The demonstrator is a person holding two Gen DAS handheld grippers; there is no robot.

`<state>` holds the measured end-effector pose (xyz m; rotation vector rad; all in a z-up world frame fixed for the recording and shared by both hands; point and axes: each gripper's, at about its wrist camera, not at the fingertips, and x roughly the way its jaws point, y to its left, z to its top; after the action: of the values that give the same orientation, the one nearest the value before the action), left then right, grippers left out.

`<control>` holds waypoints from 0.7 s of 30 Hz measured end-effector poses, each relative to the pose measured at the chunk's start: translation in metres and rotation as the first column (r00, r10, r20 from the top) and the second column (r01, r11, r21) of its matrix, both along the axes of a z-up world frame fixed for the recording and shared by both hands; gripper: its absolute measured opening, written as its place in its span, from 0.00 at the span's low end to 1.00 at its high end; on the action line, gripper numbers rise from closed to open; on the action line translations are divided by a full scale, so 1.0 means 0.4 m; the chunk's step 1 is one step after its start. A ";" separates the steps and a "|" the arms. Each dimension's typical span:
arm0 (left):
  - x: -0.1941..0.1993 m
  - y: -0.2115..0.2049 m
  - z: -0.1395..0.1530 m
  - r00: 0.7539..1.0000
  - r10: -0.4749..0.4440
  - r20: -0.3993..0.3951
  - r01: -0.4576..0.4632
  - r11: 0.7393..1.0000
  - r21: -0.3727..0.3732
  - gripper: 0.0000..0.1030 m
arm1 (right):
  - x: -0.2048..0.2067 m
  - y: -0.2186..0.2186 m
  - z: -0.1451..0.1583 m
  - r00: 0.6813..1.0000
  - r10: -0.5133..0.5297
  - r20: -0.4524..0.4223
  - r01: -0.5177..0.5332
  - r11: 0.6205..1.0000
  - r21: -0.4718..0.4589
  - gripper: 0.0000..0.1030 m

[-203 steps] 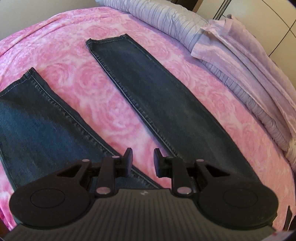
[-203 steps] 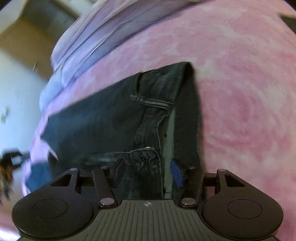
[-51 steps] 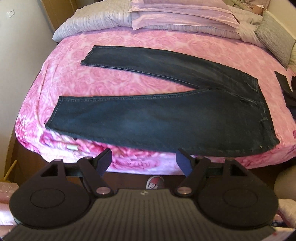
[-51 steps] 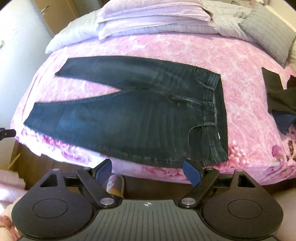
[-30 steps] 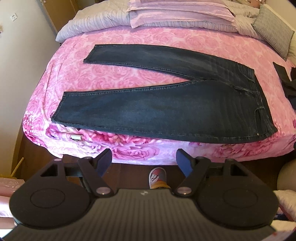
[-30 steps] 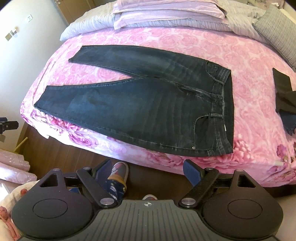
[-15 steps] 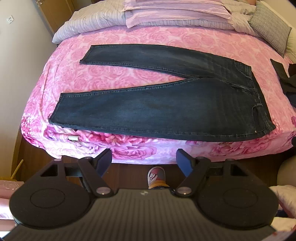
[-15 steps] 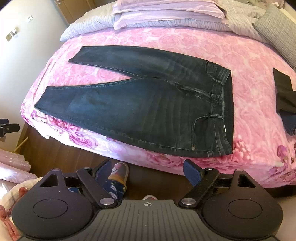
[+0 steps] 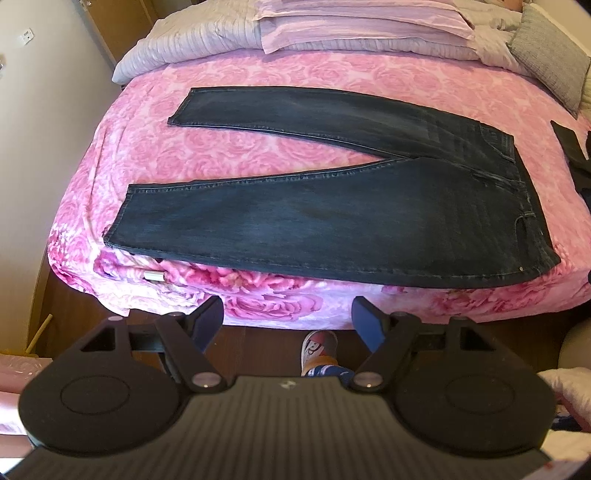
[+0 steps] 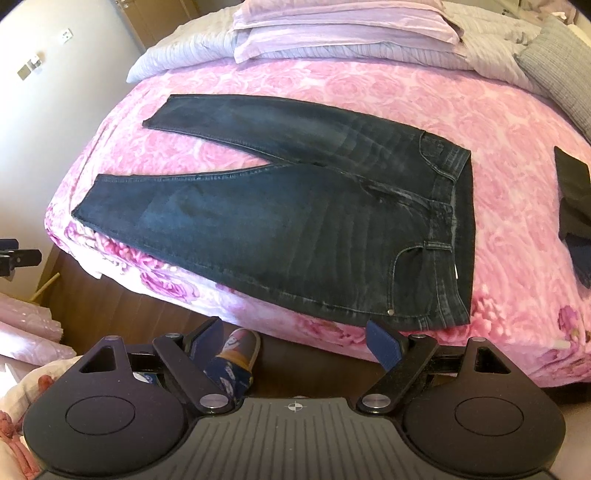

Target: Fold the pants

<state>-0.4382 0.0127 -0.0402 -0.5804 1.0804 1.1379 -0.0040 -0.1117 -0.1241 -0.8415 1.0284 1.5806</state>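
Note:
Dark blue jeans (image 9: 332, 214) (image 10: 295, 221) lie flat, front up, on a pink rose-patterned bedspread (image 9: 258, 77) (image 10: 369, 85). The two legs spread apart toward the left; the waistband is at the right. The near leg runs along the bed's front edge. My left gripper (image 9: 288, 317) hangs open in front of the bed, over the floor, with nothing between its fingers. My right gripper (image 10: 291, 338) is also open and empty, just short of the waist corner at the bed's edge.
Lilac pillows and a folded quilt (image 9: 332, 26) lie at the head of the bed, a grey cushion (image 10: 557, 55) at far right. Dark clothing (image 10: 572, 206) lies right of the jeans. A person's slippered foot (image 9: 317, 347) (image 10: 236, 350) stands on the wooden floor below.
Over the last second both views hold almost steady. Earlier, both grippers were close over the jeans and have since drawn back off the bed, jaws wider.

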 end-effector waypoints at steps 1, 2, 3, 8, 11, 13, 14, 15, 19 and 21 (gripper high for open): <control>0.000 0.012 -0.001 1.000 0.000 -0.001 0.000 1.000 0.001 0.71 | 0.000 0.008 -0.001 1.000 -0.001 0.000 0.001 1.000 0.001 0.79; 0.000 0.023 -0.002 1.000 -0.001 -0.003 0.001 1.000 0.002 0.71 | 0.000 0.016 -0.002 1.000 -0.003 0.000 0.003 1.000 0.002 0.79; -0.001 0.035 -0.004 1.000 -0.004 -0.003 0.004 1.000 0.003 0.71 | -0.001 0.028 -0.003 1.000 -0.006 0.002 0.006 1.000 0.002 0.79; 0.004 0.125 -0.025 1.000 -0.027 0.000 0.027 1.000 0.003 0.76 | -0.011 0.087 -0.017 0.999 -0.037 0.002 0.037 0.999 -0.007 0.79; -0.001 0.211 -0.052 0.999 -0.050 0.005 0.050 0.999 -0.003 0.76 | -0.007 0.139 -0.034 0.997 -0.075 -0.011 0.075 0.997 -0.012 0.79; -0.001 0.279 -0.077 0.997 -0.082 0.013 0.082 0.997 -0.009 0.76 | 0.005 0.181 -0.051 0.994 -0.112 -0.012 0.112 0.994 -0.005 0.79; 0.001 0.319 -0.094 0.995 -0.100 0.013 0.100 0.995 -0.014 0.76 | 0.013 0.205 -0.063 0.991 -0.132 -0.007 0.132 0.991 -0.005 0.79; 0.007 0.361 -0.114 0.992 -0.122 0.014 0.122 0.992 -0.020 0.76 | 0.023 0.236 -0.082 0.987 -0.162 0.000 0.162 0.987 -0.007 0.79; 0.052 0.563 -0.219 0.969 -0.241 0.052 0.243 0.968 -0.055 0.76 | 0.080 0.362 -0.152 0.965 -0.263 0.017 0.263 0.965 0.002 0.79; 0.090 0.665 -0.271 0.946 -0.316 0.079 0.320 0.946 -0.051 0.75 | 0.115 0.439 -0.194 0.954 -0.299 0.020 0.298 0.954 0.025 0.79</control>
<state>-0.4022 0.2787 -0.1486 -0.4703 1.1069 0.7989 0.0421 0.0638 -0.2016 -0.6531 1.0652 1.3195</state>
